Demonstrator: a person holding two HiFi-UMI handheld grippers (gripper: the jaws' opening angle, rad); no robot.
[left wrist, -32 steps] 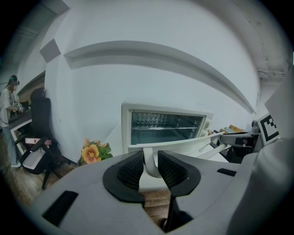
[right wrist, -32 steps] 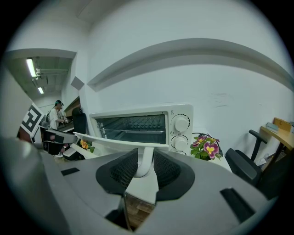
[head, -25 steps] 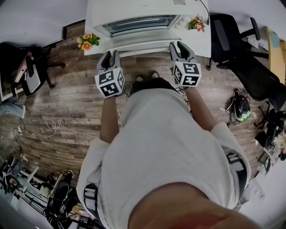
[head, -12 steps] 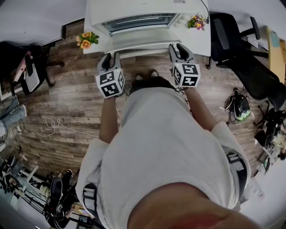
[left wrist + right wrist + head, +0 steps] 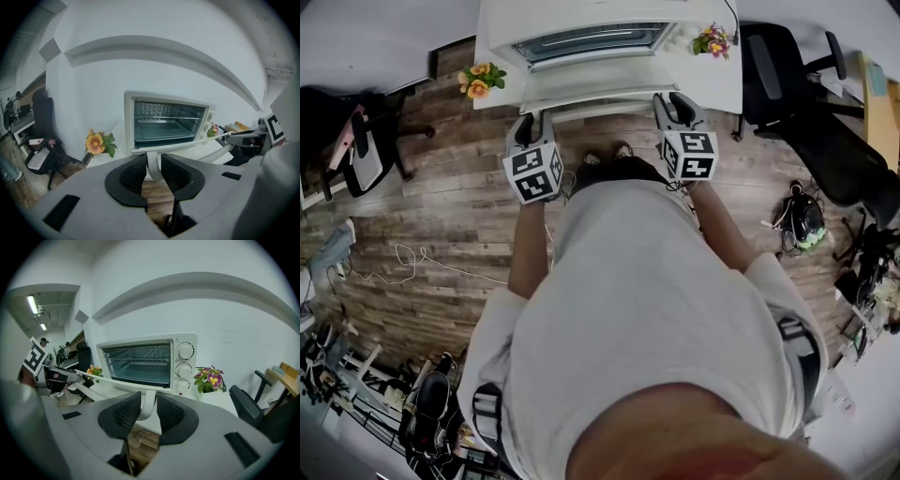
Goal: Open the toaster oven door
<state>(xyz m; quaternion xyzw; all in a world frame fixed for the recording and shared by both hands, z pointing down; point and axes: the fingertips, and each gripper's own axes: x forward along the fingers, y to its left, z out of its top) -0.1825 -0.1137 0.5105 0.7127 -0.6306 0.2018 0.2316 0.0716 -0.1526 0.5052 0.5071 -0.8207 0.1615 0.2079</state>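
Firmly closed, the left gripper (image 5: 153,166) has its two black ribbed pads pressed on the left post of the door handle (image 5: 187,140), the white post standing upright between them. Likewise the right gripper (image 5: 148,404) is clamped on the handle's right post, pads touching it on both sides. In the head view both grippers sit at the table's front edge, left gripper (image 5: 532,122) and right gripper (image 5: 677,101) well apart, one at each end of the handle. Beyond them the door (image 5: 591,92) lies swung down, roughly level, and the white toaster oven (image 5: 140,362) stands open, its wire rack and tray showing inside, three knobs (image 5: 185,351) down its right side. It rests on a white table (image 5: 722,80), between orange flowers (image 5: 483,82) to its left and pink flowers (image 5: 712,42) to its right. A black office chair (image 5: 787,84) stands on the wooden floor (image 5: 441,234) beside the table.
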